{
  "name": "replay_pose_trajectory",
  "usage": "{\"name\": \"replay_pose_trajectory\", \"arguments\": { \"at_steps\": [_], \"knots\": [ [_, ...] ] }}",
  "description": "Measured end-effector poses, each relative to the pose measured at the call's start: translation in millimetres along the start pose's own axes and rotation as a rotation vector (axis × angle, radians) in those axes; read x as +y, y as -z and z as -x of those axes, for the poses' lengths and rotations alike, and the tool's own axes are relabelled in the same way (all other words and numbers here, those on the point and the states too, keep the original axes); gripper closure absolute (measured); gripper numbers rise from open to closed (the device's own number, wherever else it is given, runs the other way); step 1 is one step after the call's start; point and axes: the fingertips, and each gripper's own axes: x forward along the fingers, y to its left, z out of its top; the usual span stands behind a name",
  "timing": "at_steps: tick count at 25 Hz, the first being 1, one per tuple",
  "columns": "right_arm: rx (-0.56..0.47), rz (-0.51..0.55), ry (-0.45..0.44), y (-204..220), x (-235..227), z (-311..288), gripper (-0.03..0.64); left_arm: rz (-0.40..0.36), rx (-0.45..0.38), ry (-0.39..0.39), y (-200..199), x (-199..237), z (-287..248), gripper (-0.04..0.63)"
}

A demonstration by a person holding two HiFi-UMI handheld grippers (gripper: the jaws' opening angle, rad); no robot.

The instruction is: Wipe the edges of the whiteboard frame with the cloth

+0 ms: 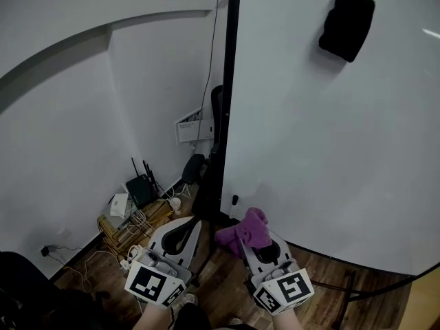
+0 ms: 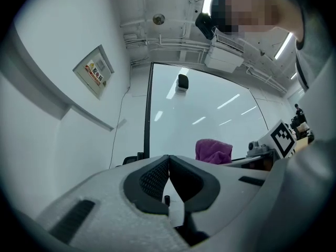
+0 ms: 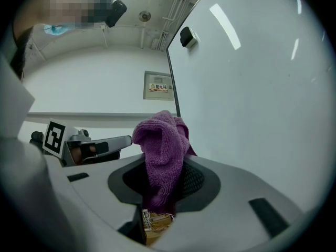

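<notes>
Standing whiteboard (image 1: pixel 330 136), head view: upright, fills the right side, with a plain white face.
Frame (image 1: pixel 230 81), head view: a dark strip runs down the board's left edge and another along its bottom edge.
Eraser (image 1: pixel 346 21), head view: black, stuck high up on the board's face.
Right gripper (image 1: pixel 251 240), head view: low in the picture near the board's bottom left corner, jaws pointing up toward it.
Cloth (image 1: pixel 249 227), head view: purple and bunched at the right gripper's tips, close to the corner of the frame. I cannot tell whether it touches.
Left gripper (image 1: pixel 194 223), head view: just beside the right one, left of the frame, over the wooden floor (image 1: pixel 227 280).
Cables (image 1: pixel 130 229), head view: a tangle with small boxes on the floor by the white wall (image 1: pixel 69 150).
Jaws, left gripper view: pressed together at the tips, with nothing between them.
Background, left gripper view: the frame's left strip rises behind the jaws. The cloth and the right gripper's marker cube (image 2: pixel 283 138) show at the right, and a sign (image 2: pixel 94 72) hangs on the wall at the left.
Jaws, right gripper view: clamped on the cloth, which stands up out of them and folds over at the top.
Cloth tip, right gripper view: it lies across the frame's left strip, so contact is unclear.
Background, right gripper view: the board's face fills the right side, the eraser is high up on it, and the left gripper is at the left.
</notes>
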Motion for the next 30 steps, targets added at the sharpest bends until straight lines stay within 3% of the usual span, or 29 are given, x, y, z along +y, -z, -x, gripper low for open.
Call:
{"name": "replay_pose_trajectory", "arguments": {
  "at_steps": [11, 30],
  "knots": [
    [0.001, 0.011, 0.118, 4, -4, -58, 0.508, 0.030, -0.004, 0.124, 9, 57, -33, 0.580],
    [0.037, -0.015, 0.363, 27, -11, -92, 0.508, 0.094, 0.028, 0.351, 33, 94, -64, 0.579]
  ]
}}
